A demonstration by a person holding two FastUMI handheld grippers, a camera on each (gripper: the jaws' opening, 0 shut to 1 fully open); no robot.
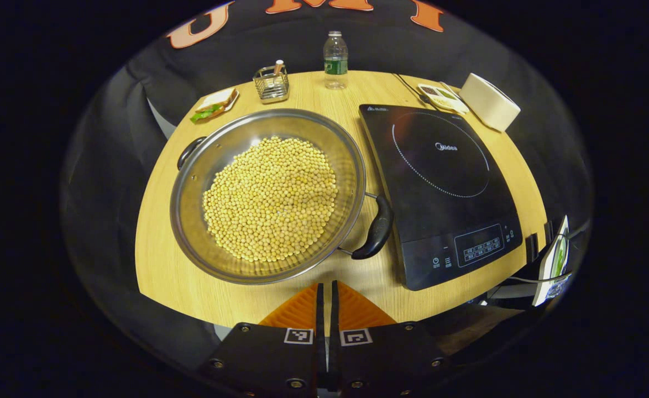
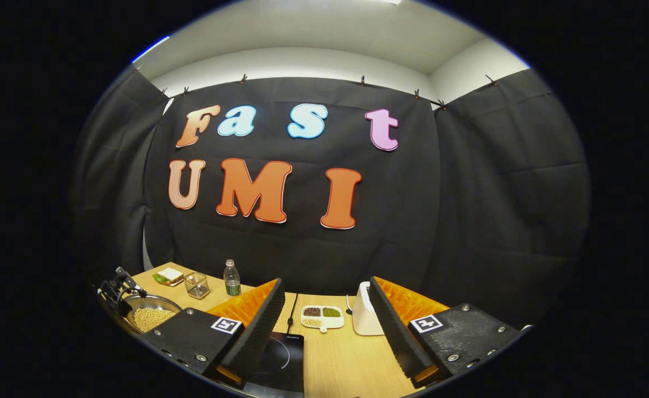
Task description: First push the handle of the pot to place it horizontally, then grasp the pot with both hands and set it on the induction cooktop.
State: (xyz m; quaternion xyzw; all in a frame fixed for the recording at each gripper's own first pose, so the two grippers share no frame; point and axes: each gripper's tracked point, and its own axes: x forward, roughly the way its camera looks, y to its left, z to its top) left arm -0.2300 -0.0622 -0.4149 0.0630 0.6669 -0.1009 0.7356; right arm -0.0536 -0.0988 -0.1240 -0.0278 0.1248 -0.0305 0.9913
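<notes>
A steel pot full of yellow beans sits on the left half of the round wooden table. One black handle points to the near right, close to the black induction cooktop. The other handle is at the far left. My left gripper is shut with nothing in it, just in front of the pot's near rim. In the right gripper view, my right gripper is open and empty, raised over the cooktop. The pot lies far to its left there.
Along the table's back edge stand a sandwich plate, a wire basket, a water bottle, a divided dish and a white box. A dark device shows above the pot.
</notes>
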